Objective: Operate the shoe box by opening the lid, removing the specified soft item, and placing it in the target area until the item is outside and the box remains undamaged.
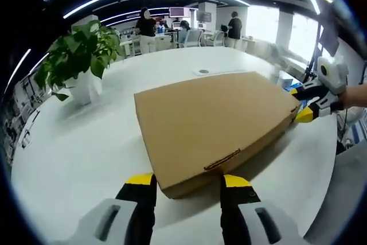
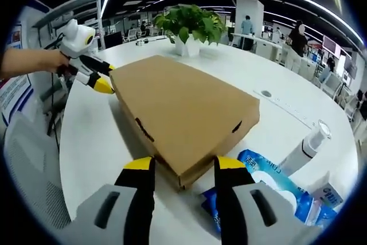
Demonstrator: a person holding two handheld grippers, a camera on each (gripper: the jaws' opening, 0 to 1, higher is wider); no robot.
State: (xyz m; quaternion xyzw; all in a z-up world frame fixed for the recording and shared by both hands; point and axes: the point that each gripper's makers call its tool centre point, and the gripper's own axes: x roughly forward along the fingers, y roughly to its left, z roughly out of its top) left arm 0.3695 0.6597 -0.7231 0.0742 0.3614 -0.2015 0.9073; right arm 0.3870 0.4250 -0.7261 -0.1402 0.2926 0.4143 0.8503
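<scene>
In the left gripper view, the left gripper [image 1: 188, 183] stands with its 2 yellow-tipped jaws spread apart, 1 on each side of the near corner of the shoe box [image 1: 215, 121]. Whether the tips touch the cardboard cannot be told. The brown box lies flat on the white table [image 1: 69, 153] with its lid down, just ahead of the jaws. At the box's far right corner the right gripper [image 1: 303, 109] comes in from the right, held by a person's hand [image 1: 356, 96], its yellow tips at the box edge. Further off to the left a potted plant [image 1: 77, 55] stands on the table, and people stand in the office beyond.

In the right gripper view, the right gripper [image 2: 179, 167] is likewise parted, its 2 jaws flanking the nearest corner of the shoe box [image 2: 183, 110]. Just right of the right jaw lies a blue packet [image 2: 275, 190], with a white spray bottle [image 2: 304, 150] beside it. At the box's far left corner the left gripper [image 2: 97, 78] meets the cardboard edge, held by a hand [image 2: 34, 61]. Behind the box stands the potted plant [image 2: 192, 27]
</scene>
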